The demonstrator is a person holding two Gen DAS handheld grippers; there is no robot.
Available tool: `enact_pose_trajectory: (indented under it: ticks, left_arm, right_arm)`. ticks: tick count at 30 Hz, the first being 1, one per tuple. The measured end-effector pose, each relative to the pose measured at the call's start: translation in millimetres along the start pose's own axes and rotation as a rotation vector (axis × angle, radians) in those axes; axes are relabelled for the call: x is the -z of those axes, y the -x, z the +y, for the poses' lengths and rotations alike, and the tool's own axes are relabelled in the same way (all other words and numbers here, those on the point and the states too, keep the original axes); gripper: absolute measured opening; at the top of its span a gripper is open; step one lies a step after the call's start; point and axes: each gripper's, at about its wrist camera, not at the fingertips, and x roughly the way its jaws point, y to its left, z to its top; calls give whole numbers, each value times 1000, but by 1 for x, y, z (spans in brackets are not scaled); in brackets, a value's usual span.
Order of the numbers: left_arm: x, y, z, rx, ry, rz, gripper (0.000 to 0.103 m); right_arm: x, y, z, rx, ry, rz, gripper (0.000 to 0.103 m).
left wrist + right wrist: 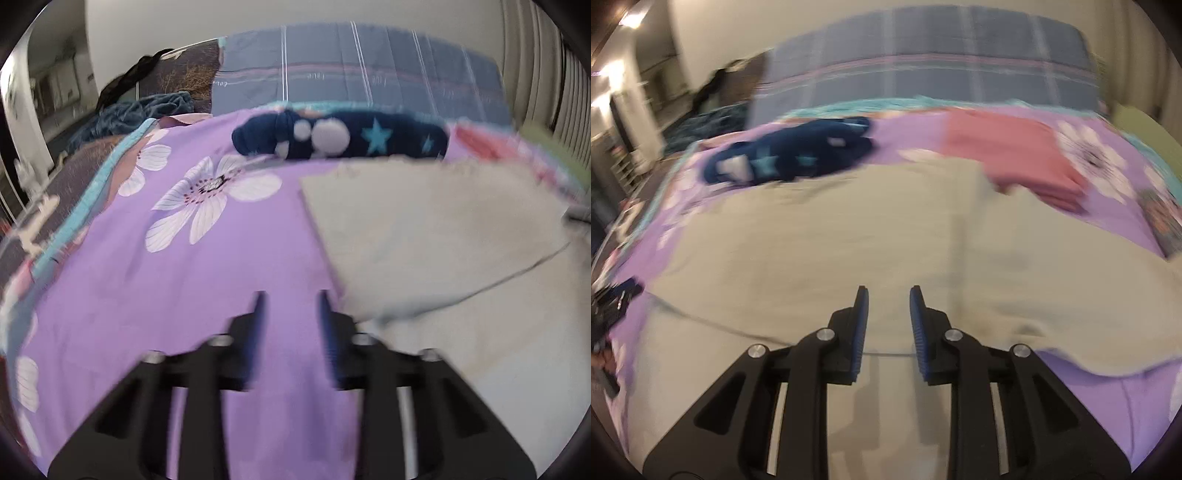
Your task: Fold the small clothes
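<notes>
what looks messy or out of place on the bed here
The navy star-print garment lies bunched in a crumpled heap near the far edge of the purple floral bedsheet, unlike the pink garment, which sits neatly folded. The cream garment lies spread flat. Nothing looks spilled or damaged.

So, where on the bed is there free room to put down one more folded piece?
The bare purple cover left of the cream cloth, below the navy star garment, is free. A smaller strip shows between the navy garment and the pink folded piece. The middle is taken by the cream cloth; the right side is crowded.
</notes>
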Motion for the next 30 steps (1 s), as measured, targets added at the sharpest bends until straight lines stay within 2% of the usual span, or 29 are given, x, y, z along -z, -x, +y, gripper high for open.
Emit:
enact_pose_trajectory:
  ticks: [2, 3, 5, 8, 9, 10, 11, 12, 14, 18, 19, 21, 22, 25, 26, 27, 28, 29, 30]
  left_arm:
    - [-9, 14, 2, 108, 71, -63, 23]
    - [-12, 15, 0, 139, 81, -70, 23]
    - [-19, 5, -14, 173, 75, -63, 23]
    - [-20, -31, -42, 199, 31, 10, 24]
    - [-18, -41, -46, 186, 22, 34, 26]
    - [-14, -62, -51, 128, -2, 89, 26]
    - [-9, -76, -53, 104, -13, 113, 27]
    - [-8, -78, -53, 112, -9, 91, 28]
    - [-12, -76, -48, 133, 20, 106, 28]
    - [-16, -71, -55, 99, 0, 103, 27]
    - [-19, -67, -56, 112, 10, 93, 26]
    - [-28, -53, -60, 192, 31, 39, 24]
    - [-35, -43, -68, 223, 29, -8, 24]
    - [-48, -39, -92, 227, -18, -74, 30]
    - [-50, -47, -99, 212, -31, -62, 38]
    - [-48, -64, -106, 187, -43, -20, 42]
    - [-44, -79, -109, 172, -46, 20, 42]
    - [-36, -103, -112, 143, -51, 97, 44]
    - [-34, -108, -113, 145, -50, 90, 46]
  right_arm:
    - [2, -13, 15, -24, 42, 44, 23]
    - [4, -21, 19, -13, 47, 61, 23]
    - [13, -47, 20, 19, 19, 132, 24]
    - [22, -52, 22, 32, -4, 87, 24]
    - [23, -51, 22, 34, -1, 83, 24]
    - [24, -50, 22, 30, -2, 80, 24]
    - [24, -49, 21, 19, -9, 80, 24]
    - [24, -50, 16, 5, -19, 80, 24]
    - [24, -52, 8, -24, -43, 78, 24]
    - [23, -53, 7, -26, -49, 73, 25]
    - [23, -53, 7, -23, -49, 72, 25]
    - [23, -53, 7, -26, -57, 68, 25]
    - [23, -53, 6, -29, -61, 66, 25]
    - [25, -53, 4, -41, -69, 55, 25]
    - [26, -52, 4, -42, -68, 51, 25]
    - [26, -52, 4, -42, -68, 49, 25]
    - [26, -52, 4, -43, -68, 46, 25]
    - [26, -52, 3, -45, -70, 44, 25]
    - [27, -51, 3, -47, -72, 42, 25]
